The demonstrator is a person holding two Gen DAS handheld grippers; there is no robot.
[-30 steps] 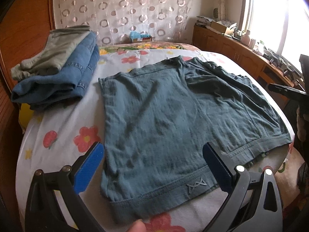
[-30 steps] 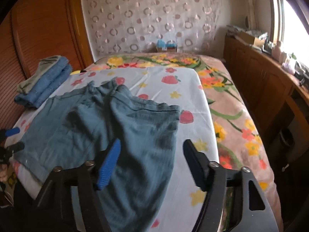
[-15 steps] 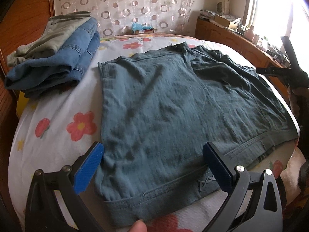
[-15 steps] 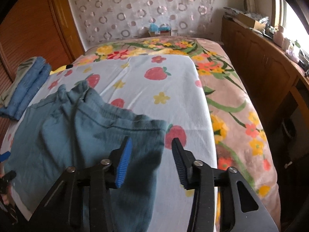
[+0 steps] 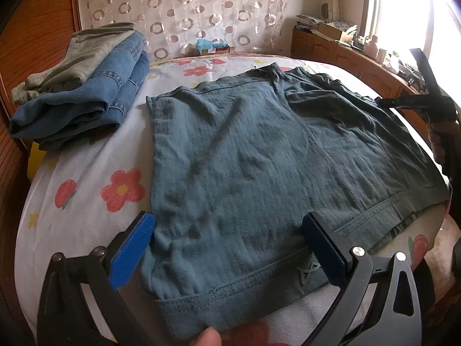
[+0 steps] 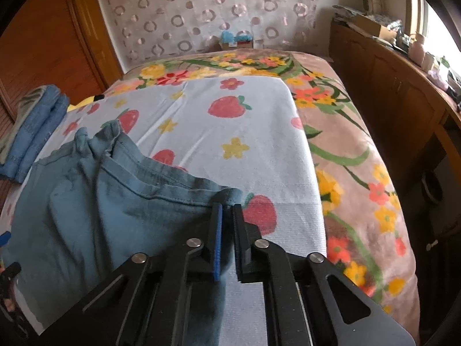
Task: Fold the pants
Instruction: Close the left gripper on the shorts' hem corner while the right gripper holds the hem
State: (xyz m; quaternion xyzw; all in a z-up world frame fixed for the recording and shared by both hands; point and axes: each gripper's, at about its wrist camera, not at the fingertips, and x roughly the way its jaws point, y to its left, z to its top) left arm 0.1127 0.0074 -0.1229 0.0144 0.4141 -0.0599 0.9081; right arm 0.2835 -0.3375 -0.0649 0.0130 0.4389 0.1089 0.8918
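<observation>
While the teal pants lie spread flat on the bed, waistband toward me and leg hems toward the headboard, my right hand-held gripper stands nearly closed, pinching the outer corner of the right leg hem, and my left hand-held gripper hangs wide open just above the waistband with nothing between its pads. Risk one: the right pinch takes only a thin bite of hem at the very corner, so I judge that a quick lift could pull the fabric free. Risk two: the left side is not yet gripped, so lifting with the right alone would likely drag the garment sideways and skew the fold. Risk three: the crotch area is bunched, and a fold made over it would probably trap creases. Risk four: the waistband sits at the near edge of the bed, where a tug toward me could slide the pants off. Count: one pair of pants to fold; two hand-held grippers; one stack of folded clothes at the left of the bed, holding at least two garments, an olive one on top of blue denim; one small blue item at the headboard, too small to identify.
</observation>
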